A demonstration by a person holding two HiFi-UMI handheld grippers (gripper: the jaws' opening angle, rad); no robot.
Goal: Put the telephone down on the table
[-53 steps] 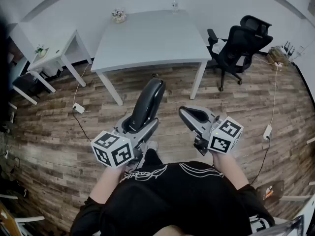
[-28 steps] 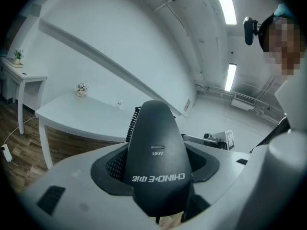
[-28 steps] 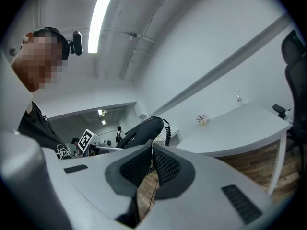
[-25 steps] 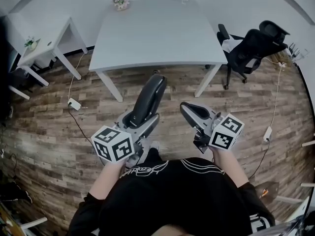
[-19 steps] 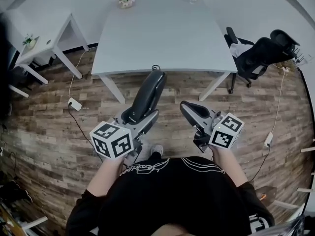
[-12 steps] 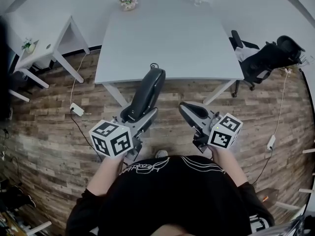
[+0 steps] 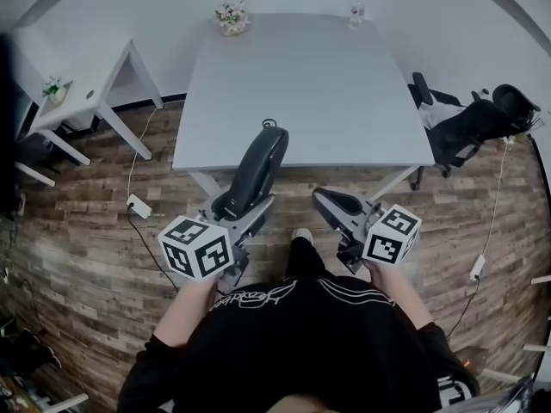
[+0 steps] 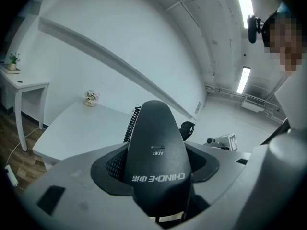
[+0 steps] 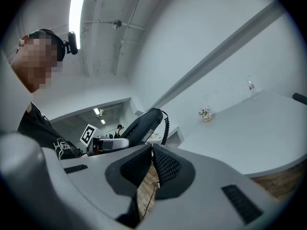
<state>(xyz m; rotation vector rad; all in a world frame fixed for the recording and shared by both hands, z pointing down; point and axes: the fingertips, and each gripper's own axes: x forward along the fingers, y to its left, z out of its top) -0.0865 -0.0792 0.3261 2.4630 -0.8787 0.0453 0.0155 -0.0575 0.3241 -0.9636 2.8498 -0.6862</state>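
Telephone (image 7: 256,169) is pinched in the fingers of our left gripper (image 7: 245,211), held in air, and its top overlaps the near edge of the worktop (image 7: 310,84) in the head view. Flowers (image 7: 230,15) and bottle (image 7: 357,11) stand at the far edge, well apart from it. Fingers of our right gripper (image 7: 327,200) are pressed together, empty. We can't see the telephone's lower end inside the fingers, and its cord (image 8: 129,123) is mostly hidden.

head view: camera on the person's head, facing forward and steeply down, well above the left gripper (image 7: 244,209), the right gripper (image 7: 323,200) and the floor (image 7: 86,222), with the whole worktop (image 7: 301,76) ahead. left gripper view: looks along its jaws, tilted up to wall (image 8: 96,56) and ceiling (image 8: 211,28), very close on the telephone (image 8: 156,162). right gripper view: likewise tilted up, turned toward the left gripper. all three share the worktop and its flower pot (image 7: 229,17); each gripper view shows the other gripper.
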